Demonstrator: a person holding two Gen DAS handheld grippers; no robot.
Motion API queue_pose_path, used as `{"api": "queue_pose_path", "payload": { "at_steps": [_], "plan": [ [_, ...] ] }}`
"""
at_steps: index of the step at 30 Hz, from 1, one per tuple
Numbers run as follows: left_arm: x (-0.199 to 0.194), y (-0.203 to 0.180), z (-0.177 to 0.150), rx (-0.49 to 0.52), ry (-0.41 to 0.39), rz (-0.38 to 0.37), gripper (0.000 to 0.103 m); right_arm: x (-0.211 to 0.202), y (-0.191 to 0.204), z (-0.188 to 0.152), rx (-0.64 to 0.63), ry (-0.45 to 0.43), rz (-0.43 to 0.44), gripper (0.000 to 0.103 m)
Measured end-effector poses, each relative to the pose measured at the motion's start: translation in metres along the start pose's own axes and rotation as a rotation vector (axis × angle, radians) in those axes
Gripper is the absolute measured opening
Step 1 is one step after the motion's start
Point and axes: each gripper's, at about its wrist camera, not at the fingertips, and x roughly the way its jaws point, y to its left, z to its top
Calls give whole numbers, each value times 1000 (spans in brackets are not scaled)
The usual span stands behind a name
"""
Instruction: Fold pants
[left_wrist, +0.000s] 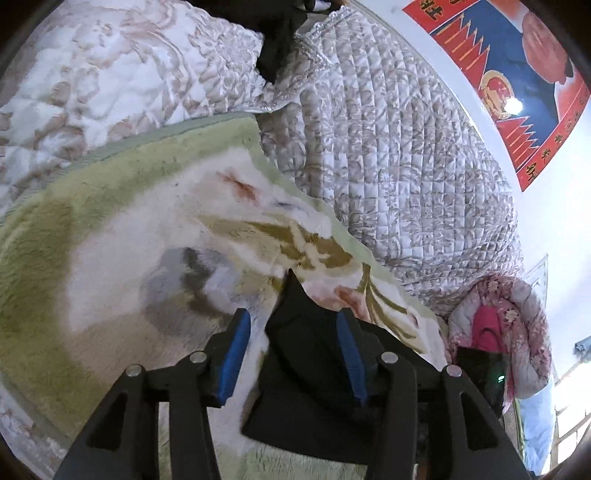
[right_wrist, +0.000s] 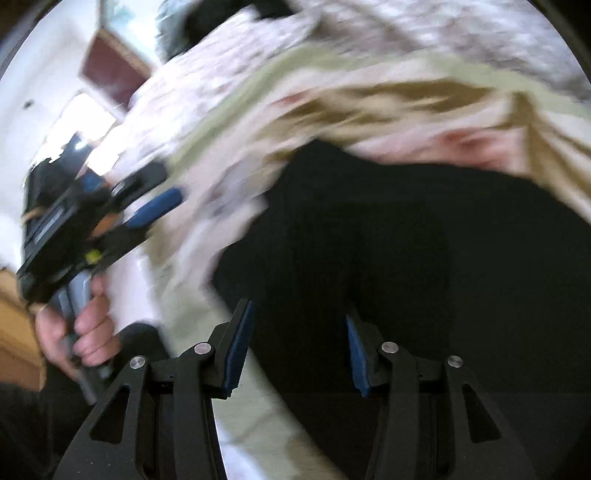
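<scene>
Black pants lie in a loose, unfolded heap on the floral fleece blanket over the bed; my left hand-held gripper and right hand-held gripper both hang released, nothing grasped, so the folding looks barely begun.

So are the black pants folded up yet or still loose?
Cannot tell for sure: the black fabric pants lie bunched on the fluffy green-and-white blanket, one pointed corner sticking up; the right view is blurred.
</scene>
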Motion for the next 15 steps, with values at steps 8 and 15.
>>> {"api": "queue_pose_path", "payload": {
  "at_steps": [8,15],
  "plan": [
    [-32,-7,-2,32,-31,-26,56,-26,27,-35,-52,9,70,47],
    [-8,-39,-27,118,84,-51,56,-132,-36,-94,225,-235,-208,47]
  ]
}}
